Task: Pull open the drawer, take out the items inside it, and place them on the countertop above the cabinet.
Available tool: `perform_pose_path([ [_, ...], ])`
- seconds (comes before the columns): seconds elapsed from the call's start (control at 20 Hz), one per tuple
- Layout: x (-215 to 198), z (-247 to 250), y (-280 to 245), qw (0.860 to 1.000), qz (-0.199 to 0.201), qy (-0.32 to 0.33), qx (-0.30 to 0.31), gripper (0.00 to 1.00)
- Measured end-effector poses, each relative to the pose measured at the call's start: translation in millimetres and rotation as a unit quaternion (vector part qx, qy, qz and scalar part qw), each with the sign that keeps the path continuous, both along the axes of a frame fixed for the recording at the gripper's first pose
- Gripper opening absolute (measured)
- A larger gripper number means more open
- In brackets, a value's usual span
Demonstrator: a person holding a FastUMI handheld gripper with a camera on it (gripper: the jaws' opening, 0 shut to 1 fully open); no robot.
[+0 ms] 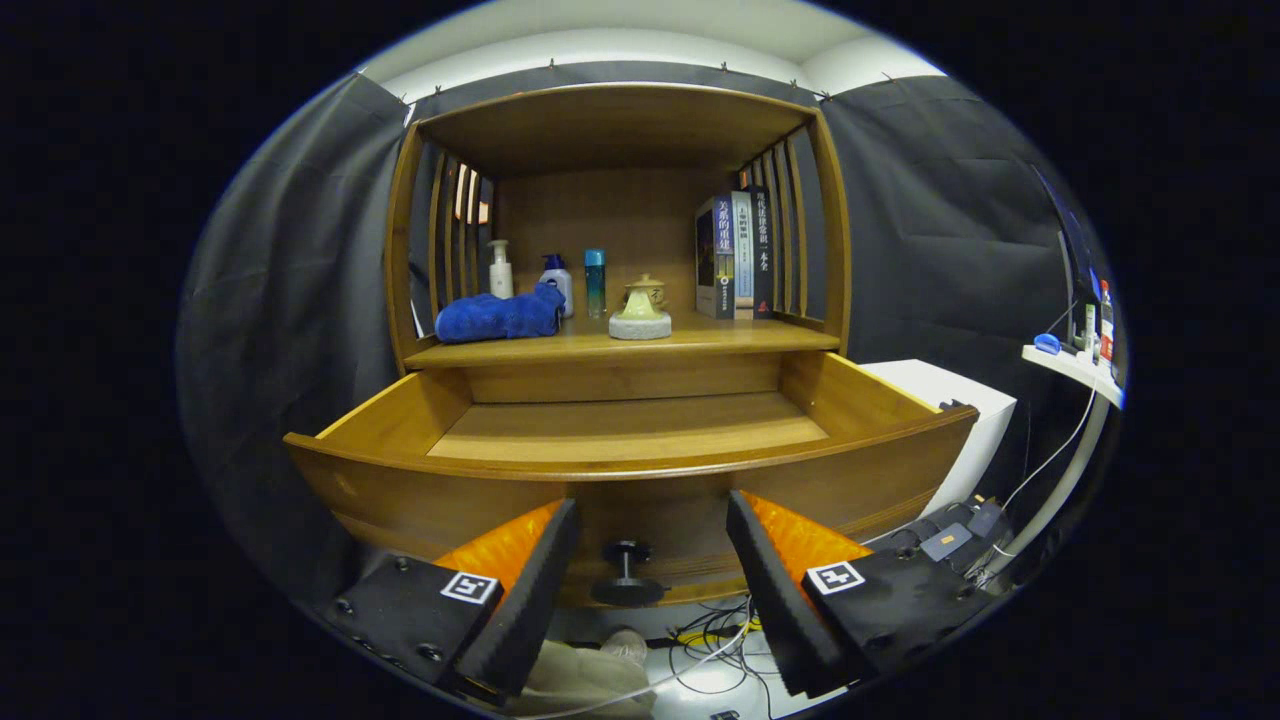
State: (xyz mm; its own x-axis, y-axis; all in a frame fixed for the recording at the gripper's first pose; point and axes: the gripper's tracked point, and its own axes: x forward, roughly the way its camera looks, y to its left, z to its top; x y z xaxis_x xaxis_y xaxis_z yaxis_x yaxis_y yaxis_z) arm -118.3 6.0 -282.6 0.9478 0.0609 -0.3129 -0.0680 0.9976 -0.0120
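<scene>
The hand-held gripper (652, 545) has two chunky wedge fingers (520, 590) with ribbed foam-looking pads. Each sits on a blocky mount dotted with small screws (430, 652), and each carries a little square black-and-white tag (470, 587). Fingers are spread wide, nothing touching them.

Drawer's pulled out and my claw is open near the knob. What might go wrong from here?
1. The drawer looks empty as far as I can see, so reaching in may find nothing.
2. The claw straddles the knob; lifting carelessly could snag it.
3. The blue cloth overhangs the countertop edge and may slip back in.
</scene>
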Motion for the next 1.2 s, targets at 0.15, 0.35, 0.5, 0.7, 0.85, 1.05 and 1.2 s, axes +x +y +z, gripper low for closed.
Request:
perform_pose_path([
  [0.15,0.4,-0.5,1.4,1.0,0.002,-0.002,0.001,0.95],
  [0.35,5.8,2.1,-1.1,1.0,-0.002,-0.007,-0.005,0.95],
  [0.5,16.0,3.7,-8.2,1.0,-0.008,-0.007,-0.023,0.94],
  [0.7,26.5,5.4,-5.6,1.0,0.004,-0.007,-0.028,0.94],
  [0.85,37.2,6.2,-4.9,0.999,0.002,-0.009,-0.039,0.94],
  [1.05,54.8,6.3,1.2,1.0,0.002,-0.006,-0.03,0.94],
  [1.2,63.8,6.6,6.3,1.0,0.004,-0.004,-0.03,0.93],
])
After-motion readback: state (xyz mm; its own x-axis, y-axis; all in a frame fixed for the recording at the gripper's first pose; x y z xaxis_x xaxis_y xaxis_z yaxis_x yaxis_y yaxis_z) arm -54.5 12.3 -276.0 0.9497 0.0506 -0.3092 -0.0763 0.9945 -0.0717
